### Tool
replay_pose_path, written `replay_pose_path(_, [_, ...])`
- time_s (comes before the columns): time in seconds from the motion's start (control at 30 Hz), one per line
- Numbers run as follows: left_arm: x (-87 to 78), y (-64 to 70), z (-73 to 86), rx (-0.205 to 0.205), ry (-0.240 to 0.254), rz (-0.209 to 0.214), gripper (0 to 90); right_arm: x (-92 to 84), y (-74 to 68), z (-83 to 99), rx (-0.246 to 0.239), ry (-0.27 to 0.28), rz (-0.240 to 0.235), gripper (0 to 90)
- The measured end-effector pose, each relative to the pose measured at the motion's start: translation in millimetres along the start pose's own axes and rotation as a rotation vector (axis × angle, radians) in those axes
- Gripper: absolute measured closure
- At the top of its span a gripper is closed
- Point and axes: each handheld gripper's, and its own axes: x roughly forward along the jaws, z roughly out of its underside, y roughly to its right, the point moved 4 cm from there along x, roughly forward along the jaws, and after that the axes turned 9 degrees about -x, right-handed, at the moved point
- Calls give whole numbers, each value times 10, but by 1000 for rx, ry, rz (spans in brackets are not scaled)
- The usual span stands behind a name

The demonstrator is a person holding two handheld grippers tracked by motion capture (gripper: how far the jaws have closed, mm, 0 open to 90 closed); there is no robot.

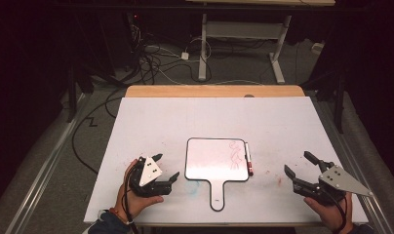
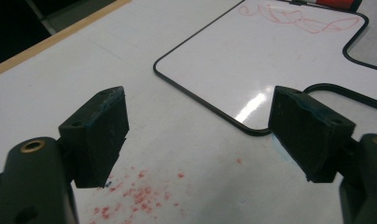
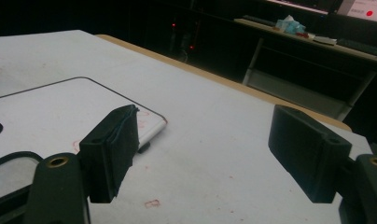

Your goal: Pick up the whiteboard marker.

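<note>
A small handheld whiteboard (image 1: 212, 158) with a black rim and a short handle lies in the middle of the white table; a red drawing (image 1: 235, 155) marks its right side. A marker (image 1: 248, 160) with a red cap lies along its right edge. My left gripper (image 1: 166, 168) rests near the front left of the board, open and empty. In the left gripper view the whiteboard (image 2: 252, 65) lies just beyond the open jaws. My right gripper (image 1: 298, 163) is open and empty at the front right. The right gripper view has the whiteboard (image 3: 51, 112) and the marker (image 3: 151, 130) behind its left jaw.
Red smudges (image 2: 140, 193) dot the table (image 1: 209, 112) near the left gripper, and more red specks (image 1: 278, 179) lie near the right one. A wooden strip (image 1: 214, 91) edges the far side. Cables and a desk frame (image 1: 244, 44) stand on the floor beyond.
</note>
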Motion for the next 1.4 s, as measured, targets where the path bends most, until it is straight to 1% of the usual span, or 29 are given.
replay_pose_path(0.1, [35,3,-8,20,2,0,195,28,5,13,15,-3,-10,245])
replay_pose_path(0.17, [34,7,-2,17,7,4,195,50,-3,39,32,-27,-25,265])
replay_pose_path(0.27, [35,-3,8,14,10,5,196,85,-13,78,42,-51,-42,257])
replay_pose_path(0.33, [34,-10,19,22,5,4,205,113,-19,82,43,-64,-48,246])
replay_pose_path(0.4, [29,-17,21,13,9,5,227,166,-50,95,37,-91,-61,232])
replay_pose_path(0.53, [24,-21,15,-1,25,-2,227,229,-79,104,37,-120,-76,231])
replay_pose_path(0.57, [29,-27,10,11,28,-9,224,253,-87,99,38,-123,-80,233])
replay_pose_path(0.63, [44,-19,21,22,20,-8,217,344,-91,74,36,-147,-112,247])
replay_pose_path(0.67, [53,-16,28,26,13,-11,217,344,-91,74,36,-147,-112,247])
replay_pose_path(0.7, [62,-16,35,33,3,-13,215,437,-76,61,54,-170,-142,257])
replay_pose_path(0.73, [71,-12,43,34,-3,-10,215,437,-76,61,54,-170,-142,257])
replay_pose_path(0.77, [76,-10,48,37,-9,-8,209,488,-69,60,76,-182,-178,265])
replay_pose_path(0.8, [81,-8,51,42,-15,-9,200,550,-58,64,99,-210,-192,280])
replay_pose_path(0.83, [87,-5,54,48,-21,-14,199,621,-52,67,122,-230,-223,284])
replay_pose_path(0.87, [92,-1,56,55,-26,-18,199,690,-48,66,136,-253,-238,305])
replay_pose_path(0.9, [97,11,65,49,-35,-12,199,766,-46,60,142,-283,-246,314])
replay_pose_path(0.97, [106,22,76,61,-47,-16,199,915,-46,35,170,-314,-304,363])
replay_pose_path(1.0, [107,27,81,68,-51,-17,199,996,-49,27,188,-348,-321,358])
replay_pose_path(1.03, [109,30,86,70,-54,-12,199,1148,-44,14,231,-375,-360,397])
replay_pose_path(1.07, [112,31,89,71,-58,-12,199,1148,-44,14,231,-375,-360,397])
replay_pose_path(1.1, [113,31,91,73,-61,-14,199,1232,-51,23,239,-410,-378,390])
replay_pose_path(1.13, [113,32,94,73,-63,-11,199,1377,-58,48,279,-449,-392,411])
replay_pose_path(1.17, [114,34,97,72,-64,-8,199,1442,-74,64,284,-473,-407,416])
replay_pose_path(1.2, [114,35,101,73,-67,-9,199,1442,-74,64,284,-473,-407,416])
replay_pose_path(1.23, [115,35,104,77,-69,-9,199,1500,-91,78,288,-490,-417,418])
replay_pose_path(1.3, [117,37,111,82,-75,-11,199,1595,-116,103,302,-510,-422,459])
replay_pose_path(1.33, [117,38,113,84,-77,-13,199,1666,-137,122,324,-518,-441,493])
replay_pose_path(1.37, [117,39,114,85,-79,-13,199,1666,-137,122,324,-518,-441,493])
replay_pose_path(1.4, [118,41,116,87,-82,-13,199,1693,-147,130,330,-527,-443,518])
